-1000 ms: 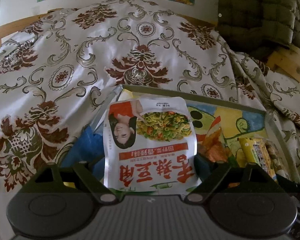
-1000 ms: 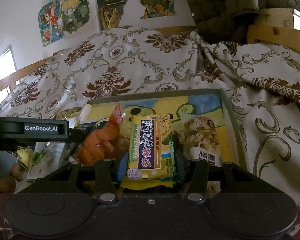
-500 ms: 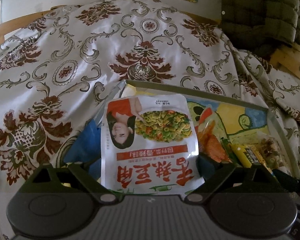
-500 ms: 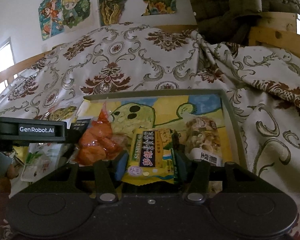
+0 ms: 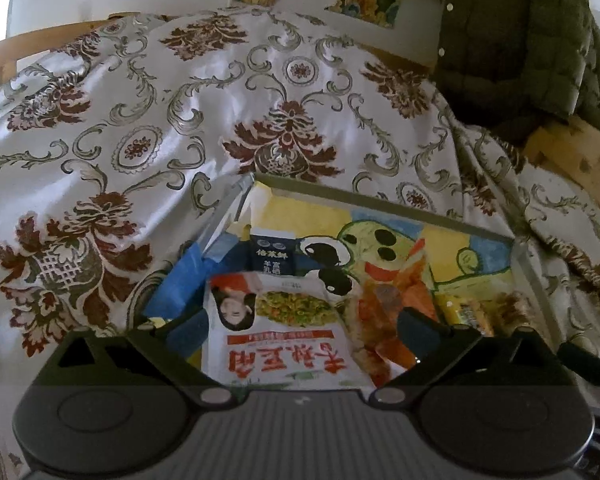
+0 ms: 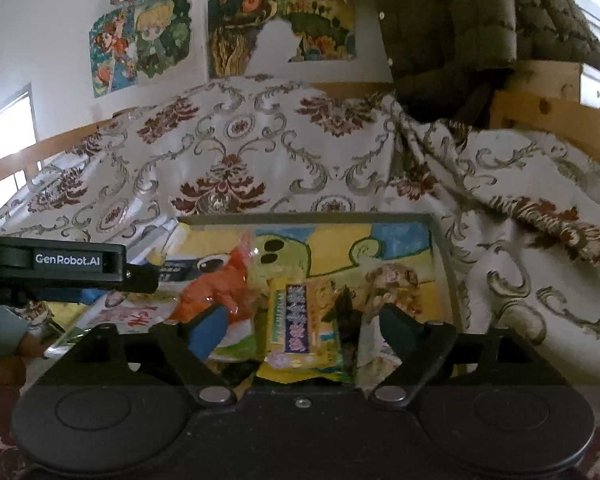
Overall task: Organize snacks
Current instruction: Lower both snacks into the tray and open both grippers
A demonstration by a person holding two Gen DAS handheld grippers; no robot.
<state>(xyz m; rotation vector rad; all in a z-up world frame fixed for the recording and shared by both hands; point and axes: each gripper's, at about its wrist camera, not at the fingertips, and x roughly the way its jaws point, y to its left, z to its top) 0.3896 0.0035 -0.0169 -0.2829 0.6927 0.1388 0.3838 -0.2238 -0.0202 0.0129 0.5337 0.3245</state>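
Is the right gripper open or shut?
Open: the right gripper has its jaws spread, clear of the yellow packet lying in the tray.

Glossy white plastic snack pouch (image 5: pixel 284 332) with red lettering, its film catching the light. Crinkled, shiny orange plastic snack bag (image 6: pixel 220 292). Yellow plastic-film snack packet (image 6: pixel 300 328), glossy with a serrated edge. Shallow grey tray (image 5: pixel 380 196) with a smooth, dull rim and a matt painted-looking cartoon floor. White woven cloth bedcover (image 5: pixel 160 112) with maroon floral pattern, its sheen satiny, its surface creased into soft folds. Olive quilted cloth jacket (image 5: pixel 520 40), matt and puffy. Pale unfinished wooden bed frame (image 6: pixel 540 104), knots visible. Paper cartoon posters (image 6: pixel 148 40) on a matt white wall. Matt black plastic left tongs (image 5: pixel 300 328) and right tongs (image 6: pixel 304 328), with blue pads (image 6: pixel 208 330).
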